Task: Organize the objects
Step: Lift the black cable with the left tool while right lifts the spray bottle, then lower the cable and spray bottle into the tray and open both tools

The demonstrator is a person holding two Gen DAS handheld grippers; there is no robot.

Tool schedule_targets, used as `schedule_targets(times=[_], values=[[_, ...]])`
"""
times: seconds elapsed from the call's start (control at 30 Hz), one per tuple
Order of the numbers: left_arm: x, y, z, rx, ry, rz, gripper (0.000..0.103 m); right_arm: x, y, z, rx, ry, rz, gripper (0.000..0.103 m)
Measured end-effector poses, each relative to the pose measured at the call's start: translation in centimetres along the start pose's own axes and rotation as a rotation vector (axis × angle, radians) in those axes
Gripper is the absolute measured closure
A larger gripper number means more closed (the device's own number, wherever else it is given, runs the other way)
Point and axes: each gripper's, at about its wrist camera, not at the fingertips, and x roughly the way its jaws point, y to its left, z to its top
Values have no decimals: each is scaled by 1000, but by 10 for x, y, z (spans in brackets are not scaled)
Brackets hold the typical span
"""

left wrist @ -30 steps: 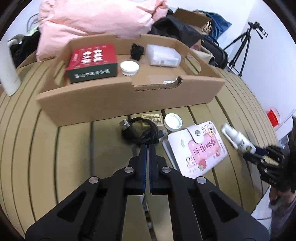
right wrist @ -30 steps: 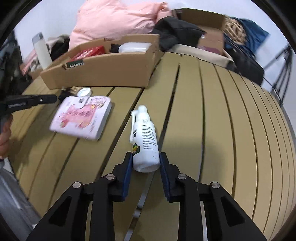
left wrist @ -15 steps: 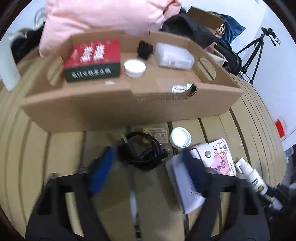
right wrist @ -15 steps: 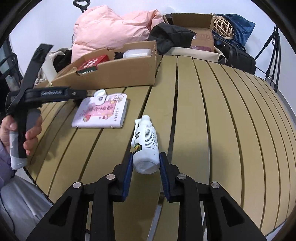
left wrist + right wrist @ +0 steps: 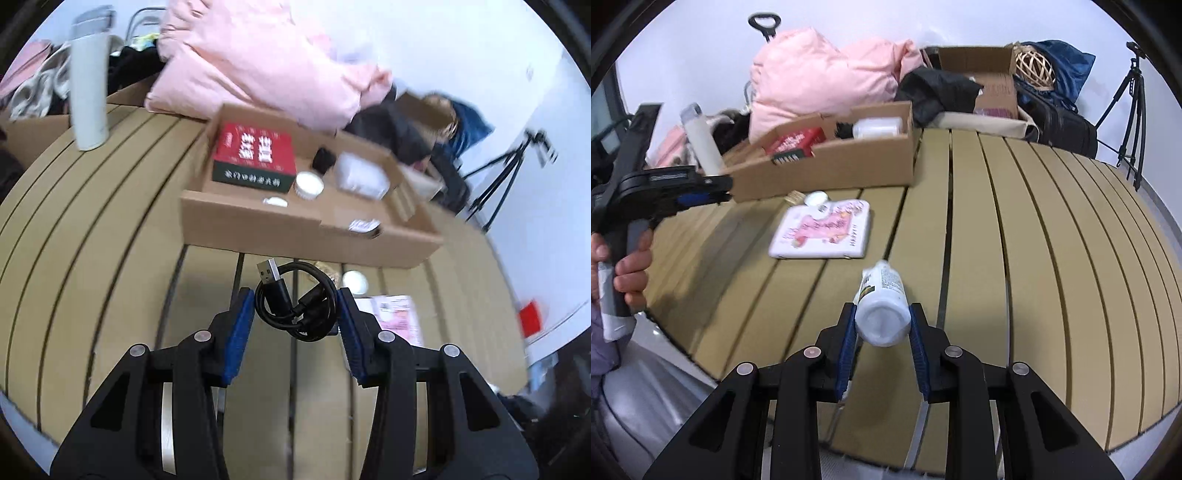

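The slatted table [image 5: 1015, 229] is shown with sorting partly done. A red box [image 5: 255, 157], a white jar [image 5: 308, 184] and a clear case [image 5: 360, 177] already lie in the cardboard tray [image 5: 295, 229] at the far side. A coiled black cable [image 5: 295, 302] is enclosed by the closing jaws of the left gripper [image 5: 295, 314]; a white bottle [image 5: 882, 310] is clamped in the right gripper [image 5: 882, 332]. A pink notebook [image 5: 823, 230] and a small lid [image 5: 815, 198] are left near the tray.

My bottle [image 5: 882, 306] hides its nozzle from me. The box [image 5: 306, 221] contents smear with blur. My tripod [image 5: 506, 173] blurs too
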Motion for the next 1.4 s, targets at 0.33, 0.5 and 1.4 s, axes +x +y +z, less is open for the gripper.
schedule_targets(times=[0.33,0.5,1.4], values=[[-19,-9,51,22,-13,-111,62,-42,17,54,-53,-113,64,73],[28,7,95,49,48,-13,62,-15,36,122,-126,-168,69,73],[-56,1,129,200,2,275,16,33,61,228,-177,-46,84,0]])
